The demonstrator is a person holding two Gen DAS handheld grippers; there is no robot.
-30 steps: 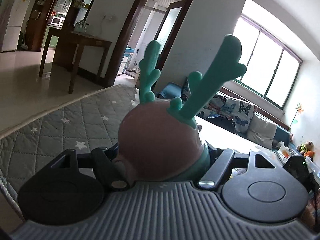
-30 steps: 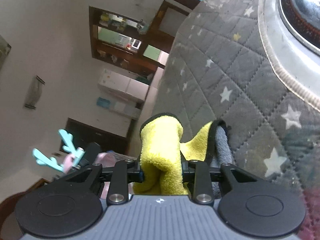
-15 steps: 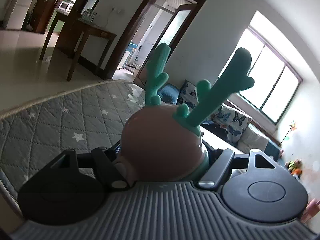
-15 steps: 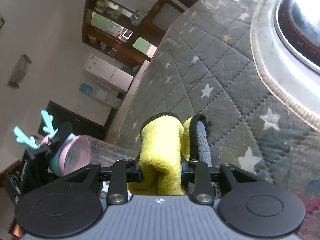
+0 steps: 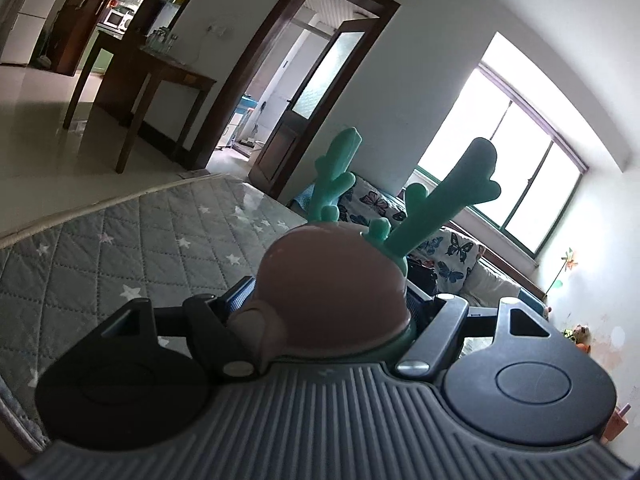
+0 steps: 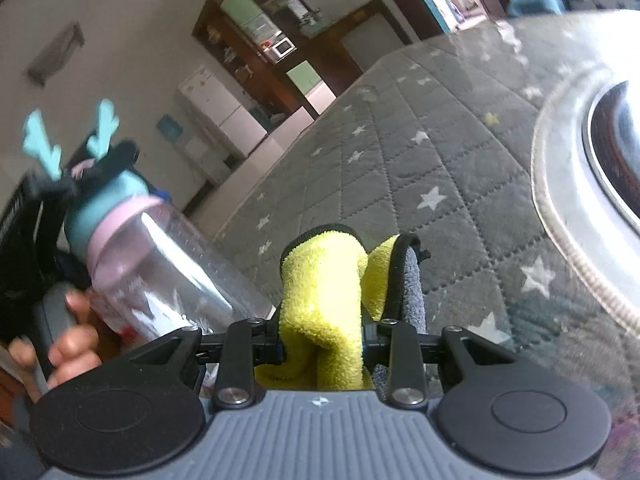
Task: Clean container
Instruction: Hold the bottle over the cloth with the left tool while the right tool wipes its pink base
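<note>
While the left gripper (image 5: pixel 332 304) clamps the antlered bottle (image 6: pixel 160 264) and the right gripper (image 6: pixel 322 344) pinches a yellow cloth (image 6: pixel 324 300), a star-quilted grey mat (image 6: pixel 400 184) spreads toward a doorway (image 5: pixel 304 80) and window (image 5: pixel 512 160).

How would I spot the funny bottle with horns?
Look left of the grey star-quilted mat, where a hand holds up the left gripper. It clamps a clear bottle: only this has a pink-and-blue lid with teal antlers.

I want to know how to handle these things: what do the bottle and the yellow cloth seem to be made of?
The bottle looks like clear, glossy plastic: the background shows through its body, with bright highlights. Its antlered lid seems matte plastic or rubber. The yellow cloth looks like fluffy microfibre, with a fuzzy pile and a stitched dark edge.
</note>
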